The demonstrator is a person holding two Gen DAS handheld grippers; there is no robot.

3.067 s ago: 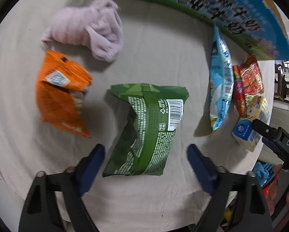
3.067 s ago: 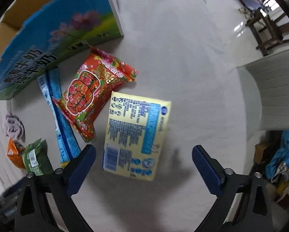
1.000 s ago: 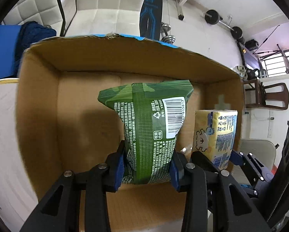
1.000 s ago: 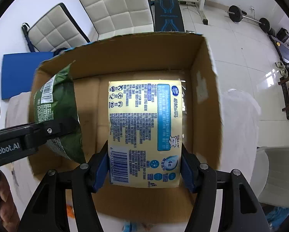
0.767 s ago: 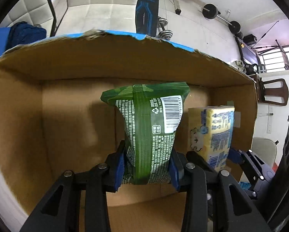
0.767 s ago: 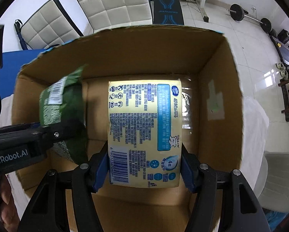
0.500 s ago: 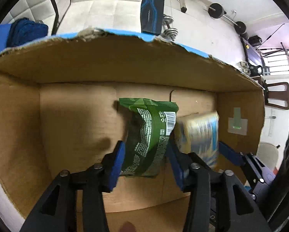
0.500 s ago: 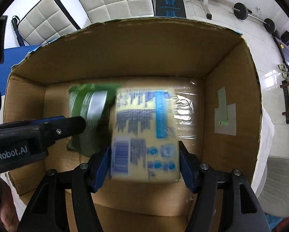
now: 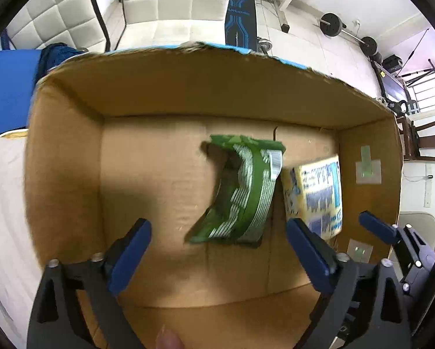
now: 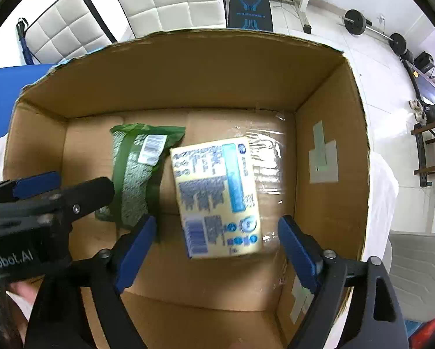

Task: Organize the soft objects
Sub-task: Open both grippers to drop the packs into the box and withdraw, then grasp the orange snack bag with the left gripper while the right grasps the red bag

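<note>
Cardboard box (image 9: 66, 151) seen from above, both packets inside on floor. Left gripper (image 9: 217, 250) spread wide, nothing held. Green packet (image 9: 240, 192) lying left of centre, blurred. Yellow packet (image 10: 217, 197) just right of it, edges close, contact unclear. Right gripper (image 10: 214, 250) spread wide, nothing held.

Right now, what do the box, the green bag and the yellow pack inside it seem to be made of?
The cardboard box: brown corrugated board, matte, with a ragged torn rim and clear glossy tape on the floor. The green snack bag: thin plastic film, likely, crinkled, with a printed barcode. The yellow pack: soft plastic wrap with blue print, probably; blur hides finer detail.
</note>
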